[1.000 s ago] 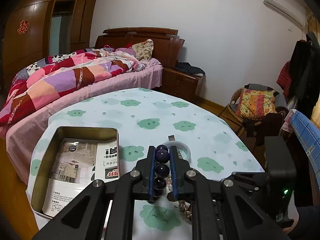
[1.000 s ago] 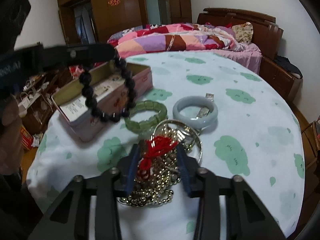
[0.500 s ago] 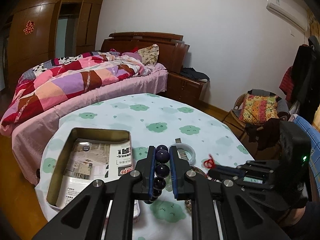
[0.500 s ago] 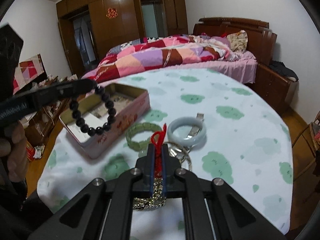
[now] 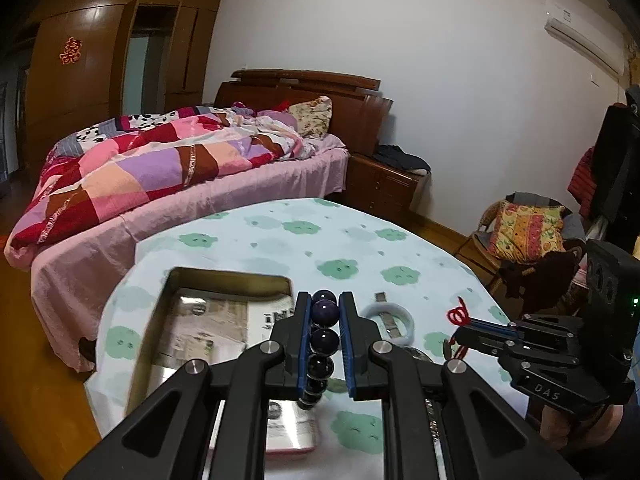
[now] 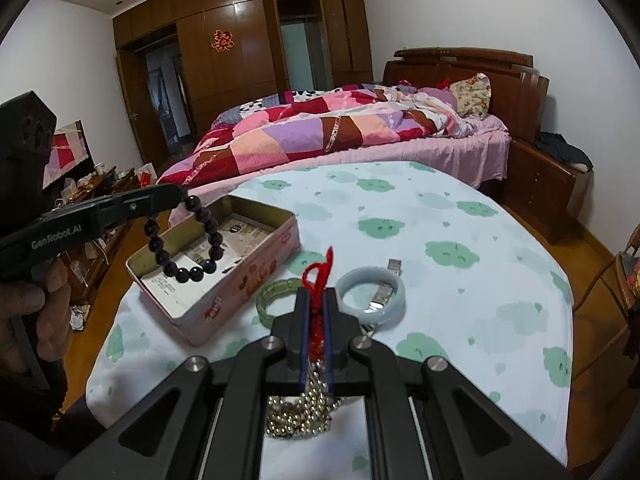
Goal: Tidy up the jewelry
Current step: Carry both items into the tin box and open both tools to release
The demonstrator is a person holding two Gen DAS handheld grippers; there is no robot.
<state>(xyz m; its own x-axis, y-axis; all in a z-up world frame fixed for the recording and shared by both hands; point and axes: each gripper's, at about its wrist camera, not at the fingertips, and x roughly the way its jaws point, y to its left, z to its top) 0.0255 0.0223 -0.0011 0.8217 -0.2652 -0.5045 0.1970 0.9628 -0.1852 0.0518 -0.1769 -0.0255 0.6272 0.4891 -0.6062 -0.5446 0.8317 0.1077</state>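
Observation:
My left gripper is shut on a dark bead bracelet, which hangs above the open pink tin box in the right wrist view. My right gripper is shut on a red cord with a gold bead chain hanging under it, lifted above the table; it shows in the left wrist view too. A green bead bracelet and a pale jade bangle lie on the tablecloth beside the box.
The round table has a cloud-print cloth. The box holds a printed leaflet. A small metal clasp piece lies by the bangle. A bed is behind the table, a chair with cushion to the right.
My right gripper closed on the red cord and lifted it with the gold chain off the table. My left gripper rose and moved the dark bracelet over the box.

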